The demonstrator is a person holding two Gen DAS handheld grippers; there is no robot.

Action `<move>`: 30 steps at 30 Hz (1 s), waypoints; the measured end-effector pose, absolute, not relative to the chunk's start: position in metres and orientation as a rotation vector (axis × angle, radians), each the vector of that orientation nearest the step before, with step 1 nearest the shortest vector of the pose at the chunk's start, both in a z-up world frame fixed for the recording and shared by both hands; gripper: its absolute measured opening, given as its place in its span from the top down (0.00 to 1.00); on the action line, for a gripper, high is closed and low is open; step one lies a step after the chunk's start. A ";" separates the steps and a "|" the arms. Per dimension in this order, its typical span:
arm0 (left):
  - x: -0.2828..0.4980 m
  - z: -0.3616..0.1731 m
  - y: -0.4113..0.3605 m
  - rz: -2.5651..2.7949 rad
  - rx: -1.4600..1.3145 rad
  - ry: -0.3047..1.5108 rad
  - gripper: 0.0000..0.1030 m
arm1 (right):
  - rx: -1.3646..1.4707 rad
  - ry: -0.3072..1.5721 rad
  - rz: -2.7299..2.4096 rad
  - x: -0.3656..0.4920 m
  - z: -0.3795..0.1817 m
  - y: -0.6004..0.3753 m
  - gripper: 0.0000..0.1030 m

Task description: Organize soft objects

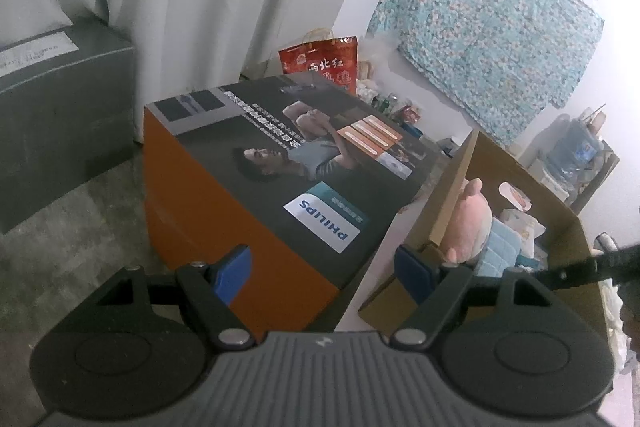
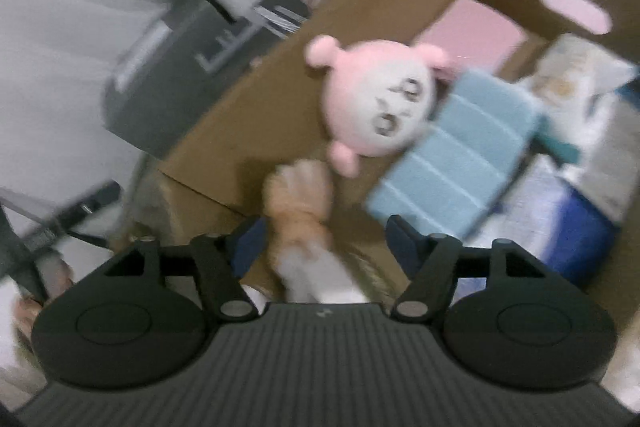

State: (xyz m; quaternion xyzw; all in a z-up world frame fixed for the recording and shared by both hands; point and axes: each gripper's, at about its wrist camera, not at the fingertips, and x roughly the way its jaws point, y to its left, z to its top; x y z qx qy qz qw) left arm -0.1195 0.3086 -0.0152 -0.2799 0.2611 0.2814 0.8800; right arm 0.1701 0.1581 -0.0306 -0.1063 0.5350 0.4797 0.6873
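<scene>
Cardboard walls frame the job in the left wrist view: an open cardboard box (image 1: 532, 187) stands on the floor just beside a Philips carton (image 1: 280, 179), and a pink plush toy (image 1: 470, 227) already leans against the box's near wall, with a light-blue quilted pad (image 1: 500, 251) beside it. The left gripper (image 1: 322, 267) hangs above the gap between carton and box, jaws spread wide with nothing between them.

From the right wrist view, blurred by motion, the right gripper (image 2: 322, 239) points down into the same box. Its jaws stand well apart, and a tan-and-white plush (image 2: 304, 211) lies between them at the box's near wall; the pads do not appear to press on it, so it looks released. The pink toy sits face-up just beyond, touching the blue pad, with packaged goods (image 2: 560, 187) toward the far side.

Judging by this, several soft items are already boxed; whether any remain outside cannot be seen.
</scene>
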 end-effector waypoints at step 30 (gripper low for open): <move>-0.116 -0.014 0.306 0.590 -0.568 0.561 0.22 | -0.814 1.280 1.307 0.155 -0.048 0.185 0.65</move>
